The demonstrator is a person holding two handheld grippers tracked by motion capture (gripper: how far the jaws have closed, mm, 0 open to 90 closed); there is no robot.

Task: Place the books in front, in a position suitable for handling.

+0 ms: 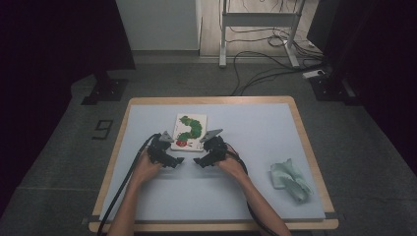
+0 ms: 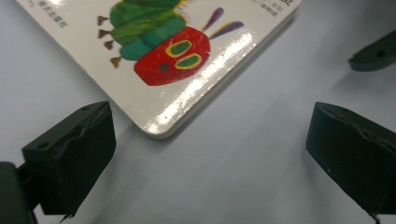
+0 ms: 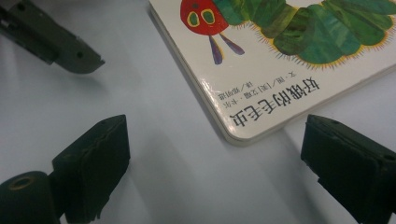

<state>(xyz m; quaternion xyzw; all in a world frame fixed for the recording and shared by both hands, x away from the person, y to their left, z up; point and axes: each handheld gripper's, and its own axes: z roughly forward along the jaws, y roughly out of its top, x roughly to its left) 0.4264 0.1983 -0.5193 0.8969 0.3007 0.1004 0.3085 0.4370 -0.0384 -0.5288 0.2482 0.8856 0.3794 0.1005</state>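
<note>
Clearly, both hand-held grippers, left point(image 2: 210, 158) and right point(image 3: 215, 163), gape beside book point(image 3: 280, 56) titled "好饿的毛毛虫".

Glossy white board book point(image 1: 191, 131) with rounded corners, front cover printed with a green caterpillar with a red head. It lies closed and flat, cover up, near the centre of the pale blue tabletop point(image 1: 255, 187), slightly rotated.

Table point(image 1: 147, 105): wood rim, pale blue mat point(image 1: 255, 128). On mat: book point(image 1: 191, 132) ctr, flat; green cloth point(image 1: 290, 179) rt, crumpled.
</note>
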